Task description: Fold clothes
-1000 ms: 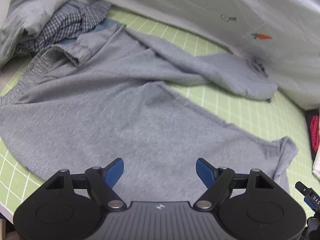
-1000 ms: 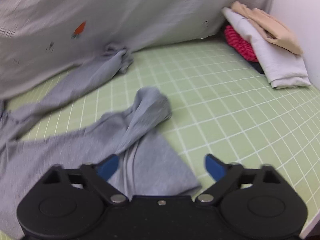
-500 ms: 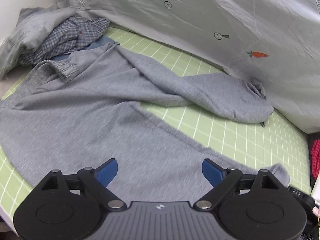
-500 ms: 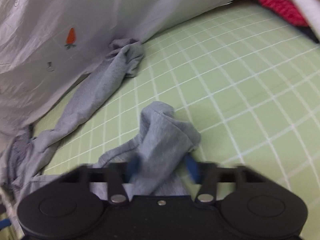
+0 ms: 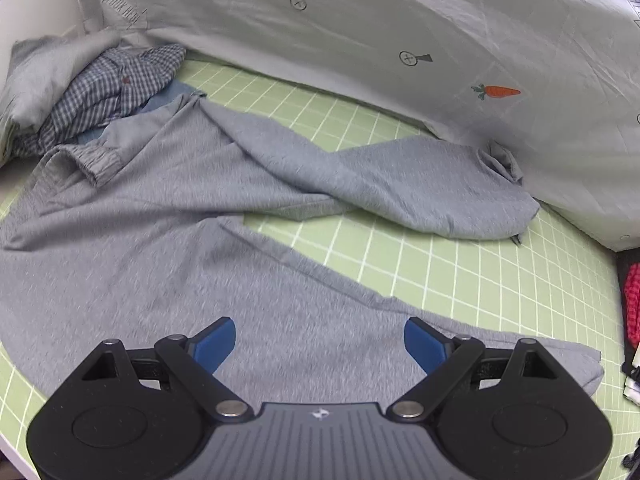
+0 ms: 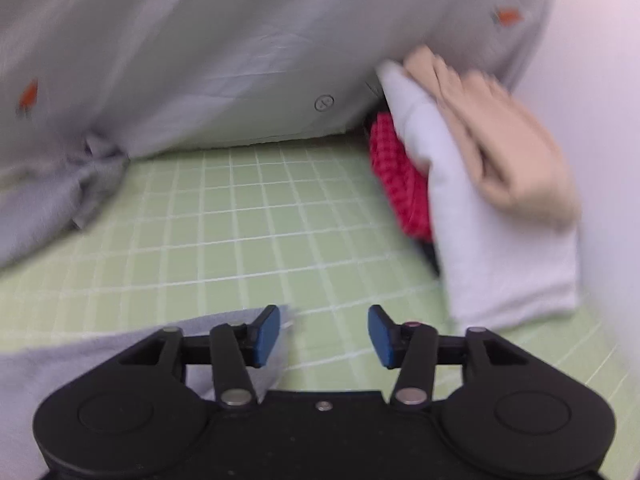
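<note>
Grey sweatpants sprawl across the green grid mat; the left gripper hovers wide open above them, while the right gripper, jaws opening and empty, sits beside their edge.

Grey trousers lie spread on the green grid mat below me. The waistband sits at the far left, partly rolled over near the checked shirt. One leg runs toward the near right corner, lying flat. The other leg crosses the mat farther back, twisted, its crumpled cuff against the white sheet.
</note>
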Motion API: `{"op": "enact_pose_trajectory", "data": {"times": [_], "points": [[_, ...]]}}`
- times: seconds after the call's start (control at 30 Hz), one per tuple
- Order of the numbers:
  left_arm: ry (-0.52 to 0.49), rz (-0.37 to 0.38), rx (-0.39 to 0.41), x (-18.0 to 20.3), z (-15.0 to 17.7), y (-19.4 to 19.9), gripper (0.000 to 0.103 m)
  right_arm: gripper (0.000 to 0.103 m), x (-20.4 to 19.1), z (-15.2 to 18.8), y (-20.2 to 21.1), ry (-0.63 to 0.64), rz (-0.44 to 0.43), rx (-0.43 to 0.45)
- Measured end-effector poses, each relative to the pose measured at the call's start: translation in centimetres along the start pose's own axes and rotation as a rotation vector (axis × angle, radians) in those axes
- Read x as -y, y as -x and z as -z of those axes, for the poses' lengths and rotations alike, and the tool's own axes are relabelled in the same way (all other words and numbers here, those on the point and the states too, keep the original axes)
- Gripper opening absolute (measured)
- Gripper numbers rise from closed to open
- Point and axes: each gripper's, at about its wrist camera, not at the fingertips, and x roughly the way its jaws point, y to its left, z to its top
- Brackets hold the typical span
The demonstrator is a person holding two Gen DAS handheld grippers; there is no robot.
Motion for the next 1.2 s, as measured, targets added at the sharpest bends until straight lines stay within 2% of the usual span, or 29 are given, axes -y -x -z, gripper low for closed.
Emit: {"op": "enact_pose_trajectory", "data": {"times": [0.03,0.07,0.17,0.23,0.33,0.5,0.53,0.6,0.63,0.67,0.7,0.8,0.87,0.9,0.93,0.97,1.0,1.03,1.07,1.13,1.2], "points": [[-0.002,-0.003,0.002,-0.1,0.1,0.2,0.091,0.075,0.4,0.9,0.1,-0.07,-0.042,-0.013],[-0.004,-0.003,0.005,-0.1,0.2,0.4,0.091,0.078,0.6,1.9,0.2,-0.129,-0.076,-0.026],[-0.014,0.002,0.02,-0.2,0.4,1.2,0.091,0.078,-0.1,4.9,0.7,-0.228,-0.133,-0.056],[-0.026,0.005,0.028,0.0,0.6,1.7,0.091,0.079,-1.8,6.1,1.1,-0.213,-0.162,-0.061],[-0.044,0.016,0.033,0.1,1.2,2.5,0.091,0.08,-5.1,7.3,1.4,-0.121,-0.201,-0.081],[-0.071,0.016,0.032,0.0,2.6,4.0,0.091,0.078,-8.1,9.1,1.6,-0.022,-0.209,-0.124],[-0.072,0.015,0.03,-0.2,2.9,4.2,0.091,0.072,-7.6,9.1,1.9,-0.017,-0.201,-0.114],[-0.066,0.015,0.026,-0.5,3.5,4.7,0.091,0.04,-6.7,9.3,2.6,-0.006,-0.186,-0.094],[-0.062,0.015,0.025,-0.7,3.7,4.9,0.091,0.012,-6.2,9.3,2.9,-0.001,-0.178,-0.085],[-0.058,0.015,0.022,-0.8,4.0,5.1,0.091,0.003,-5.8,9.4,3.2,0.004,-0.17,-0.075],[-0.055,0.015,0.018,-0.9,4.3,5.2,0.091,0.003,-5.1,9.4,3.6,0.006,-0.15,-0.064],[-0.051,0.015,0.002,-1.0,5.2,5.5,0.091,0.003,-1.4,9.5,5.1,-0.011,-0.017,-0.028],[-0.055,0.012,-0.009,-1.0,5.8,5.7,0.091,0.003,1.6,9.8,5.2,-0.051,0.087,-0.036],[-0.057,0.009,-0.014,-1.0,6.1,5.8,0.091,0.004,3.0,10.0,5.2,-0.074,0.139,-0.043],[-0.059,0.006,-0.019,-0.9,6.4,5.9,0.091,0.01,4.3,10.2,5.1,-0.101,0.181,-0.052],[-0.06,0.002,-0.024,-0.9,6.7,5.9,0.091,0.021,5.4,10.5,5.1,-0.133,0.198,-0.063],[-0.059,-0.001,-0.03,-0.9,7.0,6.0,0.091,0.03,6.2,10.8,5.2,-0.17,0.189,-0.068],[-0.058,-0.005,-0.035,-0.9,7.3,6.1,0.091,0.049,6.7,11.2,5.5,-0.209,0.156,-0.062],[-0.057,-0.008,-0.04,-0.9,7.6,6.2,0.091,0.062,7.3,11.6,5.7,-0.249,0.124,-0.057],[-0.058,-0.015,-0.047,-0.8,8.2,6.5,0.091,0.073,7.7,12.4,5.8,-0.312,0.054,-0.06],[-0.06,-0.023,-0.054,-0.7,8.7,6.8,0.091,0.076,7.4,13.0,5.4,-0.348,0.007,-0.082]]}}
